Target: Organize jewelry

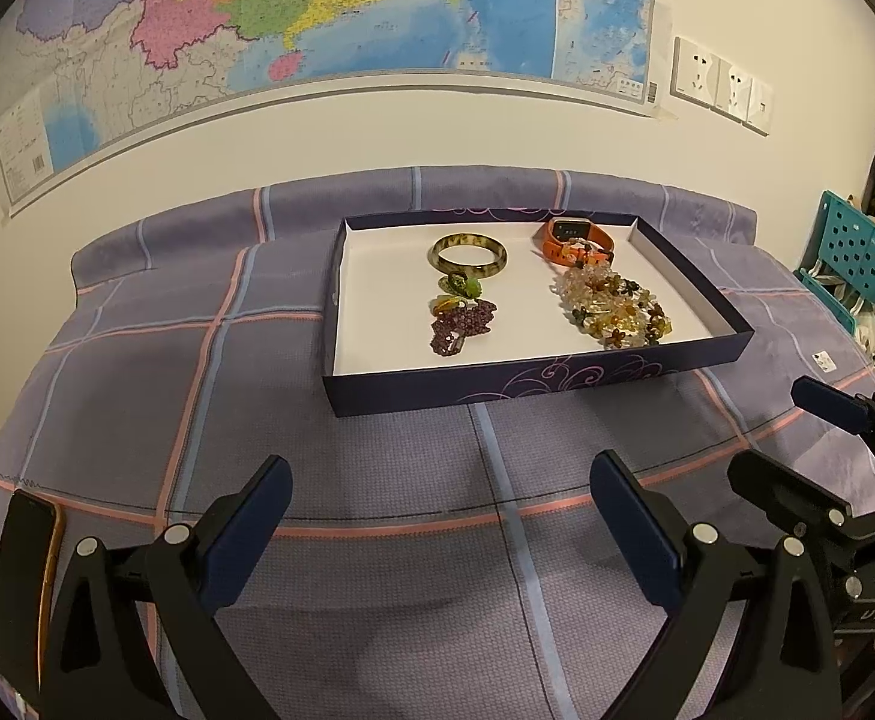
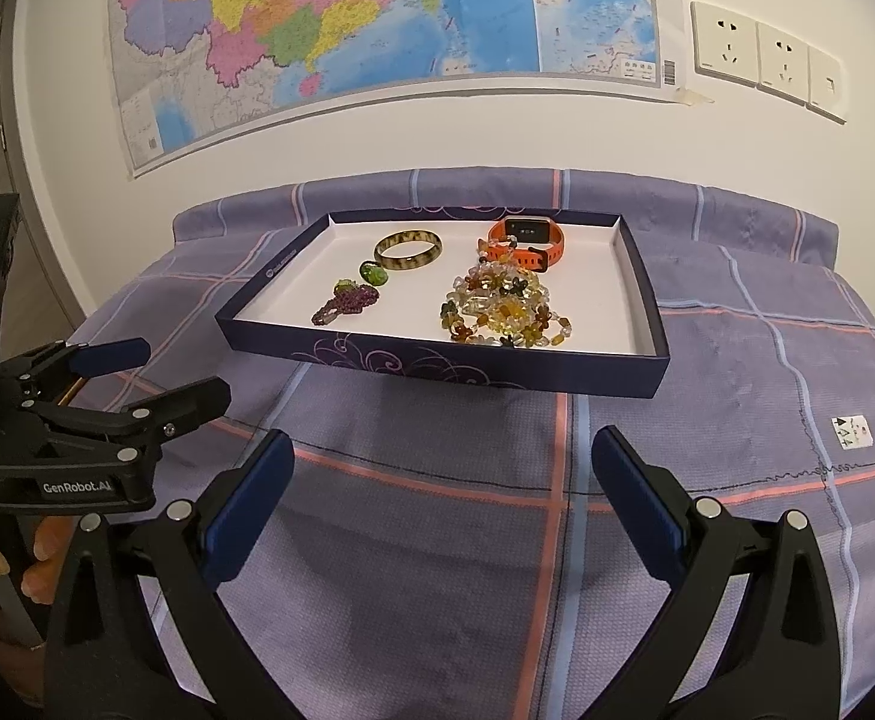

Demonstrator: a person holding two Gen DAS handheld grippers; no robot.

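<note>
Ahead of both spread, empty claws, left gripper [image 1: 440, 516] and right gripper [image 2: 442, 495], a shallow cardboard box lid [image 1: 515, 381] sits on the woven plaid cloth [image 1: 377, 570], holding a glossy mottled bangle [image 1: 468, 252], orange watch [image 1: 572, 237], and knobbly bead strands [image 1: 614, 306].

The phone [image 1: 29, 576] is cut off by the left edge.

The left gripper [image 1: 440, 516] has its jaws spread wide, with nothing between the blue pads [image 1: 257, 531]. The right gripper [image 2: 437, 498] is spread just as wide, and the gap between its pads [image 2: 632, 501] is bare too. Each gripper sits just outside the other's fingers, side by side and apart. Fingertips of the left hand [image 2: 41, 564] curl around the left gripper's handle.
</note>
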